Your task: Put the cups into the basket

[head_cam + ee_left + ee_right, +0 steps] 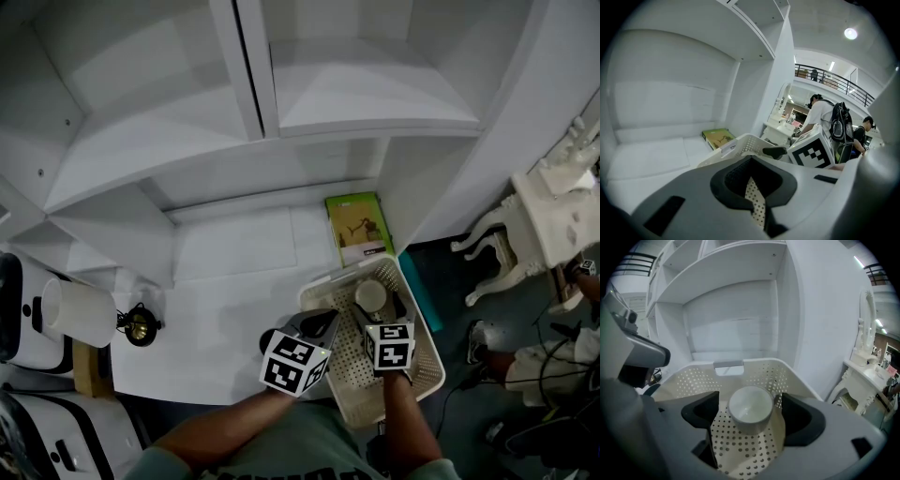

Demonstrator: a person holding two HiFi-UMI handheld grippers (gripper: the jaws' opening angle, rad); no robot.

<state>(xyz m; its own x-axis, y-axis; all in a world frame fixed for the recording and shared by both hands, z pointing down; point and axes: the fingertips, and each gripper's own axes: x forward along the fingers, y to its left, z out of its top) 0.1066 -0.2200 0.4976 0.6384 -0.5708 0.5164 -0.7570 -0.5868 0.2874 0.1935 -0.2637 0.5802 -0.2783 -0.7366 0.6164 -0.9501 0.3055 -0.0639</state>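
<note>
Right gripper [751,417]: jaws wide, clear beside smooth round cup [750,406] on perforated plastic basket [696,378]. Left gripper [752,180]: closed, empty.

Head view looks steeply down on the basket [347,367]; both gripper views sit close, facing the shelves [366,112], sharing that basket.

White cup [750,409], upright and empty with mouth up, standing inside cream perforated basket [691,380], near the far wall and just below its handle slot [728,364].
</note>
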